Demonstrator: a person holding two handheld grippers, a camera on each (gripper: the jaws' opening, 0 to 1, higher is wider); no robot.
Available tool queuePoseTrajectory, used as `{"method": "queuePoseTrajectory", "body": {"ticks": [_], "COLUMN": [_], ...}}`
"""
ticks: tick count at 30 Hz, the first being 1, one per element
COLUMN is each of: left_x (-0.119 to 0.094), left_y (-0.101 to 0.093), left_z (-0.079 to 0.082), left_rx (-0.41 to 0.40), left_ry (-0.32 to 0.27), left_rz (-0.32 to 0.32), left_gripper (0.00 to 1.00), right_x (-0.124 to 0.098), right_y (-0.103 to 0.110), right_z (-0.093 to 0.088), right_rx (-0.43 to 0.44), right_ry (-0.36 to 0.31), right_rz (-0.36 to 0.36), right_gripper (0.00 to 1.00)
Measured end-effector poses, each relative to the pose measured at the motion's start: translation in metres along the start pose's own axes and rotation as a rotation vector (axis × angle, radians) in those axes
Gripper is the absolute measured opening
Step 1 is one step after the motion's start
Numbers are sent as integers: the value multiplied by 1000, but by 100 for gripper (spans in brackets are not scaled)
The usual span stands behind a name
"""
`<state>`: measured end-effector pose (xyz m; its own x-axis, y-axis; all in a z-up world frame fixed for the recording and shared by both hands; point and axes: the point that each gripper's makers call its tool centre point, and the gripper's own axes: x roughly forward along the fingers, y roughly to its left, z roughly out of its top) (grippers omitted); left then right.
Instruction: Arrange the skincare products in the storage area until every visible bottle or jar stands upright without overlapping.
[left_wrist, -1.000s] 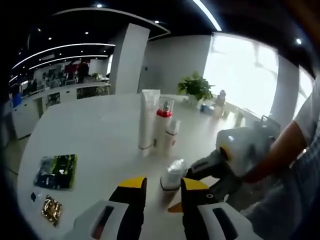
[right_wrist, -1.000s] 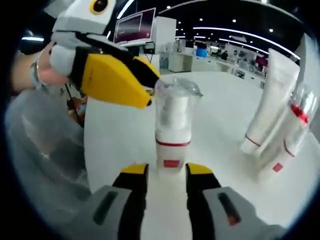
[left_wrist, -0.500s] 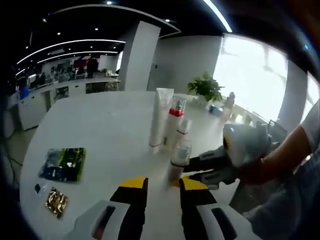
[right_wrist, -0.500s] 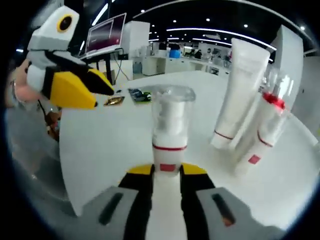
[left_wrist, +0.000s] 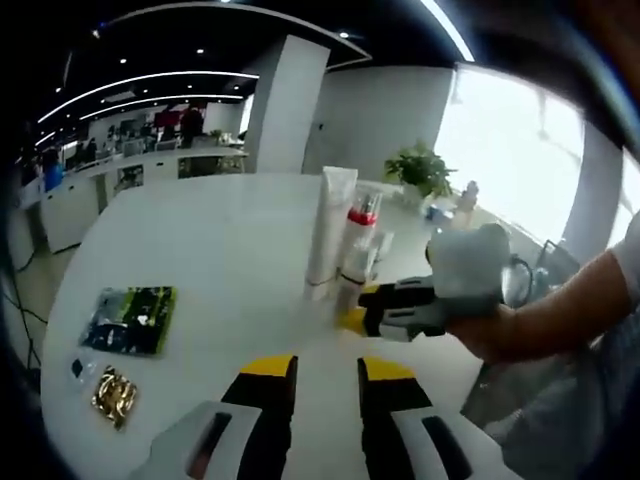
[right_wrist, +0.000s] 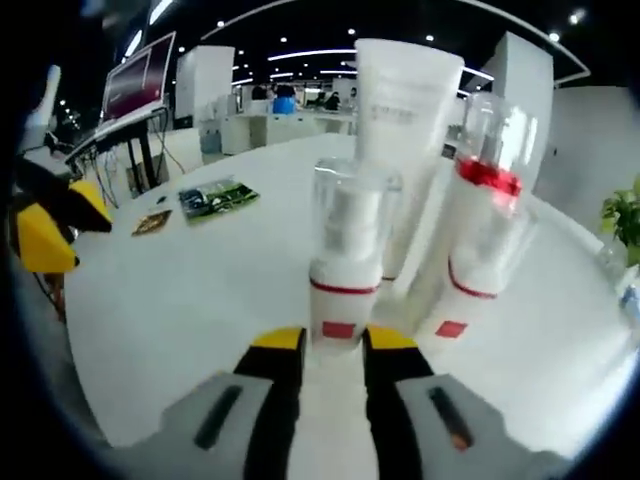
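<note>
Right gripper view: the right claw (right_wrist: 320, 350) is clamped on the small clear-capped white pump bottle (right_wrist: 347, 262), carried up beside the tall white tube (right_wrist: 405, 110) and red-collared bottle (right_wrist: 480, 220), probably nearly placed. The left claw (left_wrist: 315, 372) hangs parted, empty, above the white desk (left_wrist: 200, 250).

pump bottle (right_wrist: 343, 262) before tube (right_wrist: 405, 120), red-capped bottle (right_wrist: 478, 235) right

Right gripper view: pump bottle (right_wrist: 343, 270) base hidden between the right hand-held gripper (right_wrist: 322, 355) jaws, tube (right_wrist: 405, 120) partly behind it, labels too blurred to read; left gripper view: same bottle mostly hidden, small foil packet (left_wrist: 109, 394) illegible.
</note>
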<state>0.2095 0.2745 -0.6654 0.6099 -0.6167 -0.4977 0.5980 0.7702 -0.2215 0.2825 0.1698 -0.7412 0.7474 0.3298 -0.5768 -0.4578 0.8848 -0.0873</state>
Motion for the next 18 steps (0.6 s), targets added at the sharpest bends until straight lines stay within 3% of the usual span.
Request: {"method": "queuePoseTrajectory", "body": {"ticks": [1,2,4,6,8,9,11,14,18], "left_x": [1,2,3,9,16,20,32,54,96], "left_y": [0,1,1,1,-2,-2,-8,-12,-7], "left_z": [-1,-1,0,-1,-8,-13,-25,-30,-39], "left_rx": [0,0,-4,-12,7,10,32,136,264], "left_ry": [1,-1,-6,-8,31,62,141,187,226], "left_rz": [4,10,8,2,-19,-22,-35,-27,16], "left_gripper": [25,25,23,23,23,23,23,22,20], "right_x": [-2,-7,-19,-31,-42,-47,-56,-63,-65], "right_y": [7,20,21,25,18,14,5,-5,-28], "right_z": [-2,-5,-13,-20,-23,-29,-30,-20,-17], "right_rx": [2,22,-62,-60,-64,-71,10,117,45], "right_ry": [12,34,80,119,119,158,180,151,102], "right_rz": [41,128,176,223,223,222,237,243,157], "right_gripper": [33,36,35,36,36,36,36,36,35]}}
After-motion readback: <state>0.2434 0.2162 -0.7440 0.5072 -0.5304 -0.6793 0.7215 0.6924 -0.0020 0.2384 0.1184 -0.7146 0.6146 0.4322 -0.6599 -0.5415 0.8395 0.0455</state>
